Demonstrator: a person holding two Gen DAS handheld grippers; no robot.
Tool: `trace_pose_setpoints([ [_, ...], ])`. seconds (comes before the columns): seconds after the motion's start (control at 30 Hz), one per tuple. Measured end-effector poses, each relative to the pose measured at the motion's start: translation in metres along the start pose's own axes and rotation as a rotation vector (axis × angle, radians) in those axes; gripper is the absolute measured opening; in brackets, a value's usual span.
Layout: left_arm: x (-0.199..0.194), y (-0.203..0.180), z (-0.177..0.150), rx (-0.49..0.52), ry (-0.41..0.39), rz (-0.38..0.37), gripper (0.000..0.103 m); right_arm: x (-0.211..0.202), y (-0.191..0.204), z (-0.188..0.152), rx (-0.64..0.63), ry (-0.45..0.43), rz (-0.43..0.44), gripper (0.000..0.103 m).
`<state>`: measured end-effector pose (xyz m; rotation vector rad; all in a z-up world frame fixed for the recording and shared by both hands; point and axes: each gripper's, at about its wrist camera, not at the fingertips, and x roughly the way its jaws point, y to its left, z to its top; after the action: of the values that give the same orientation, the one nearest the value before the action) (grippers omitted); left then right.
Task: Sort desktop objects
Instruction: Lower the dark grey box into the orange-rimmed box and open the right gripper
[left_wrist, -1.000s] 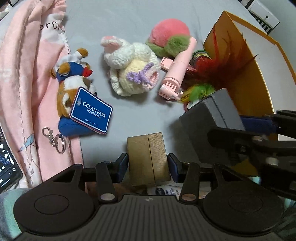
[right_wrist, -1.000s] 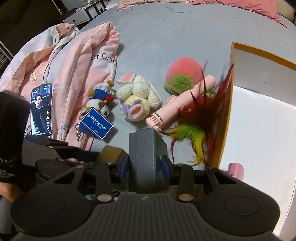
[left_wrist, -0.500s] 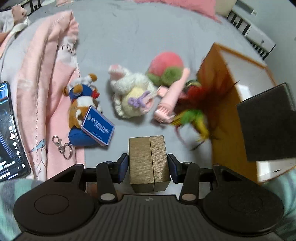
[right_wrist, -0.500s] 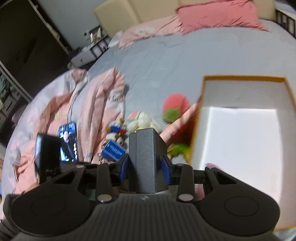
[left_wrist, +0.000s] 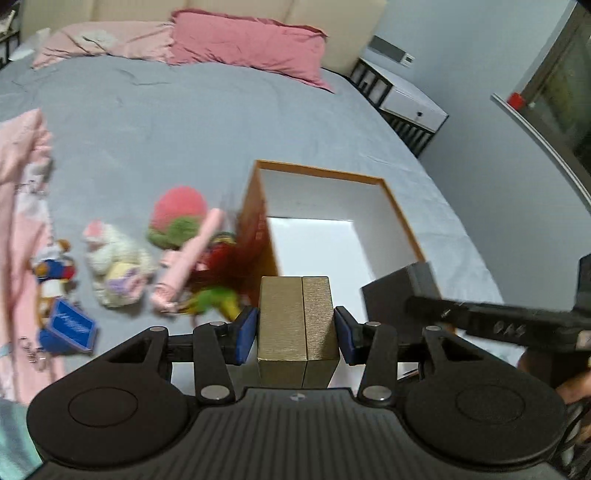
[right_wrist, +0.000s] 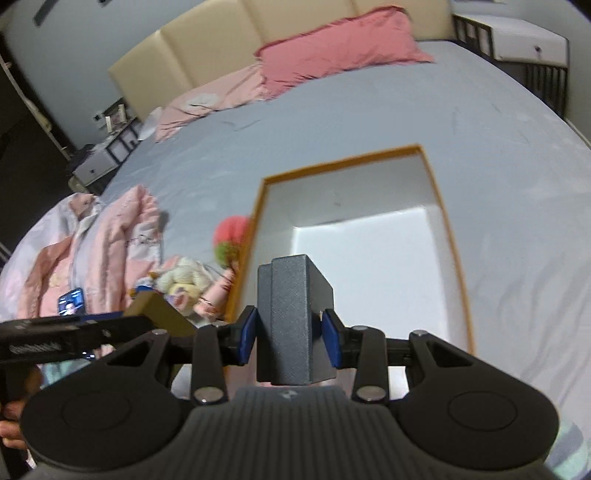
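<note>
Directly ahead of both grippers lies the open orange-rimmed box (right_wrist: 448, 236), long axis running away. Right gripper (right_wrist: 289, 334), clamped on a dark grey box (right_wrist: 291, 325), sits nearer its opening; left gripper (left_wrist: 295, 332), gripping a gold box (left_wrist: 298, 328), faces its near-left corner.

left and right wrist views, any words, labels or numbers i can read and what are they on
None can be read in these pictures.
Blue tag on the small plush toy: white print, too blurred to read.
Pink jacket: dark lettering, too small to read.
Side of the left tool, seen from the right wrist view: white print, blurred.
Phone: screen lit, no text legible.
Gold box and dark grey box: no print visible.
</note>
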<state>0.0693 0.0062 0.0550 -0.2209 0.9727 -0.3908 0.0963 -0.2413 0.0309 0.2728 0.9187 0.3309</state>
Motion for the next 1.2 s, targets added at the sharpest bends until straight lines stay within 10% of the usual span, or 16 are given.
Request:
trace_pose_setpoints([
  [0.57,0.049,-0.017,0.011,-0.047,0.049,-0.002,0.052,0.104,-0.019,-0.020,0.038,0.218,-0.005,0.040],
  [1.2,0.060,-0.020,0.010,-0.065,0.066,-0.013,0.052,0.099,-0.012,-0.029,0.009,0.324,0.035,0.040],
])
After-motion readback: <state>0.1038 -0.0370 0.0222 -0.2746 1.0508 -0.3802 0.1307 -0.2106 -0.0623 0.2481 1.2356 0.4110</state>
